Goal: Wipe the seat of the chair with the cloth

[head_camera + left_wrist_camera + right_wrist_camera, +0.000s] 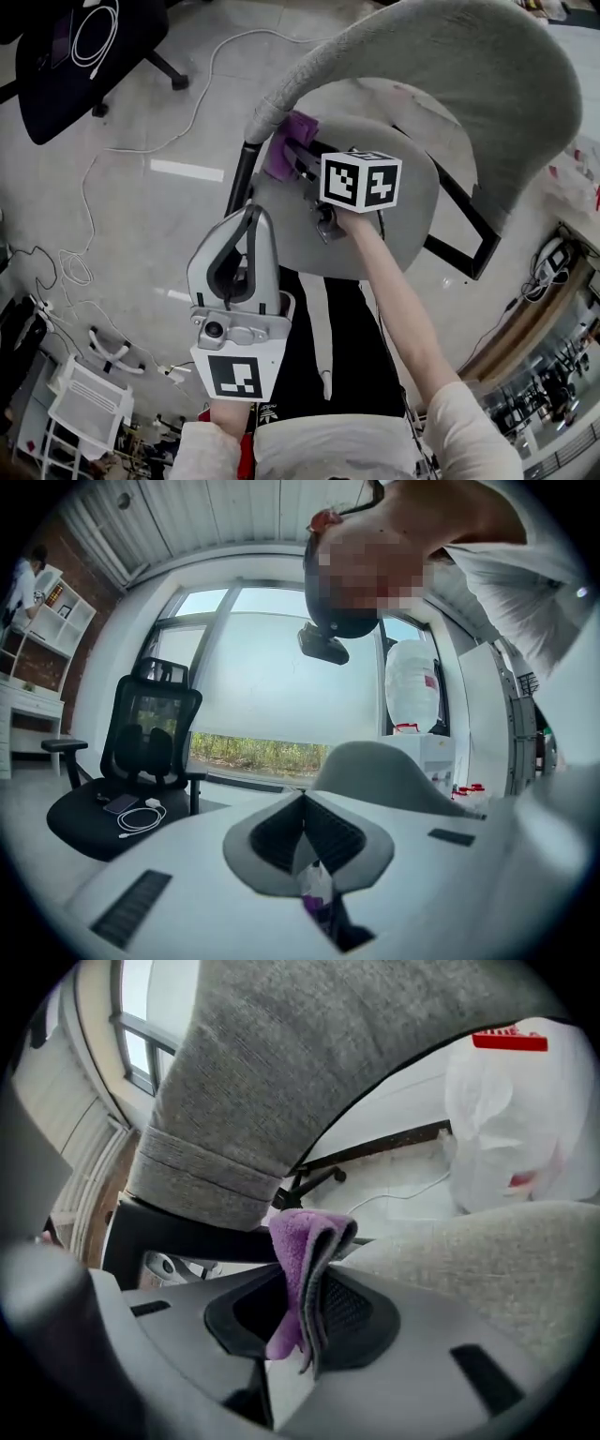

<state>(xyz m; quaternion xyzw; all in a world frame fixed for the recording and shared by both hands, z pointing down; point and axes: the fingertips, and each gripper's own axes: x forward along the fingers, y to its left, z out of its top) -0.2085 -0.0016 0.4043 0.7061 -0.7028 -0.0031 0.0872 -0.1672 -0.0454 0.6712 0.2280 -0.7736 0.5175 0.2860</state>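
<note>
Right gripper [305, 1312] clamped on the folded purple cloth [298, 1260]. The cloth sits at the edge of the grey chair seat [403, 202], just under the end of the backrest [281, 94]. It probably touches the seat, can't confirm. Left gripper [302, 803] jaws together, nothing between them, held off the chair near the person's body.
</note>
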